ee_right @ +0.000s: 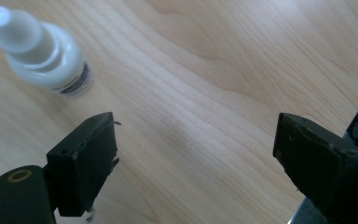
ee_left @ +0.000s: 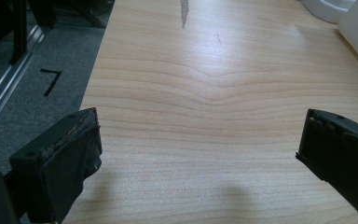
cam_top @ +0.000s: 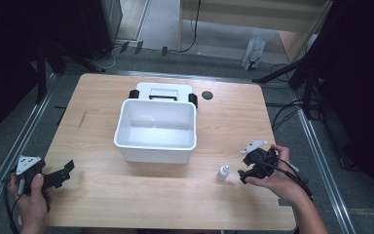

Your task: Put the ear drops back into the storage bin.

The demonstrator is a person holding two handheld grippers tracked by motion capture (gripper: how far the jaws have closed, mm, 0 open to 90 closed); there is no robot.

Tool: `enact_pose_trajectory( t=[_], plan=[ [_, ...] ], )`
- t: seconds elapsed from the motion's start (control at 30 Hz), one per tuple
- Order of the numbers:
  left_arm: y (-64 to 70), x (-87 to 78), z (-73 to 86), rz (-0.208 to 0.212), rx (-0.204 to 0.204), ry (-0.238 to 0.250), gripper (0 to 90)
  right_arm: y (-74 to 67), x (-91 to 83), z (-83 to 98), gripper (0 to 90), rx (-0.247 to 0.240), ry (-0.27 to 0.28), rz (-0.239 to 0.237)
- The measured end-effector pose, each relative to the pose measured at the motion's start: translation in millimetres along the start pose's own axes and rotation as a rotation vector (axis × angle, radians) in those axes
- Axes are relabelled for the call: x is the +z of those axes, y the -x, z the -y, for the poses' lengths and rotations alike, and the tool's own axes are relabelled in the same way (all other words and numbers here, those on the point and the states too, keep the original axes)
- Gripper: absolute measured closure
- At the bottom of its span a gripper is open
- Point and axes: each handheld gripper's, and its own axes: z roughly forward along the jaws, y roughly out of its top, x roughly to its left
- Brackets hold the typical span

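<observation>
Bottle (cam_top: 223, 172), small, white, dropper type, stood upright on the table (cam_top: 126, 195), well right of the white tub (cam_top: 156, 130) and just left of the right tongs (cam_top: 244, 173). We judged the right hand (cam_top: 272, 178) far nearer to it than the left hand (cam_top: 31, 195), which sat at the table's near left corner. In the right gripper view the bottle (ee_right: 42, 56) lay ahead and off to the left of the right tongs (ee_right: 196, 154), outside the gap, cap tip pointing up-left in frame; so the coming move, we guessed, needed a shift leftward before closing. Right tongs were spread wide with nothing between the jaws. Left tongs (ee_left: 200, 158) were likewise wide open over bare wood, holding nothing. Hard to read: the bottle label was blurred, we could not tell the fill level, and the tub's lid (cam_top: 163, 91) behind it was partly hidden. A dark round thing (cam_top: 207, 95) near the far edge stayed unidentifiable.
</observation>
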Motion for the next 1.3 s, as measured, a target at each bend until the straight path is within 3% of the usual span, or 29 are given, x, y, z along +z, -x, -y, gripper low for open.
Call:
enact_pose_trajectory(
  t=[0.07,0.1,0.17,0.2,0.27,0.37,0.5,0.6,0.77,1.1,1.3],
  plan=[
    [0.0,0.1,0.0,0.0,-0.001,0.0,0.2,-1.7,-0.5,-6.2,15.1,-0.044,-0.052,-0.017],
    [-0.1,0.1,-0.1,0.0,-0.001,-0.001,0.2,-1.7,-0.5,-6.2,15.1,-0.044,-0.052,-0.017],
    [-0.1,0.2,-0.1,0.001,0.0,-0.002,0.2,-4.3,-0.1,-14.0,18.9,-0.09,-0.127,-0.044],
    [-0.1,0.3,-0.1,0.001,0.0,-0.003,0.2,-4.3,-0.1,-14.0,18.9,-0.09,-0.127,-0.044],
    [0.0,0.4,-0.2,0.001,0.002,-0.005,0.2,-6.5,-1.1,-19.9,27.4,-0.136,-0.171,-0.094],
    [-0.1,0.3,-0.2,0.002,0.001,-0.005,0.2,-9.0,-5.2,-27.0,34.9,-0.161,-0.174,-0.151],
    [0.0,0.4,-0.2,0.0,0.002,-0.004,0.2,-14.4,-11.4,-37.6,47.7,-0.148,-0.17,-0.173],
    [0.1,0.5,-0.2,0.0,0.002,-0.004,0.2,-20.5,-13.6,-43.6,49.5,-0.177,-0.173,-0.197],
    [-0.3,0.4,-0.2,0.003,0.0,-0.006,0.2,-28.7,-13.7,-49.4,54.4,-0.206,-0.174,-0.19],
    [-0.6,0.8,-0.3,0.006,-0.006,-0.006,0.2,-33.5,-10.7,-62.0,64.8,-0.193,-0.183,-0.275],
    [-0.7,0.9,-0.3,0.006,-0.007,-0.005,0.2,-32.2,-5.9,-65.1,69.2,-0.172,-0.192,-0.278]
  ],
)
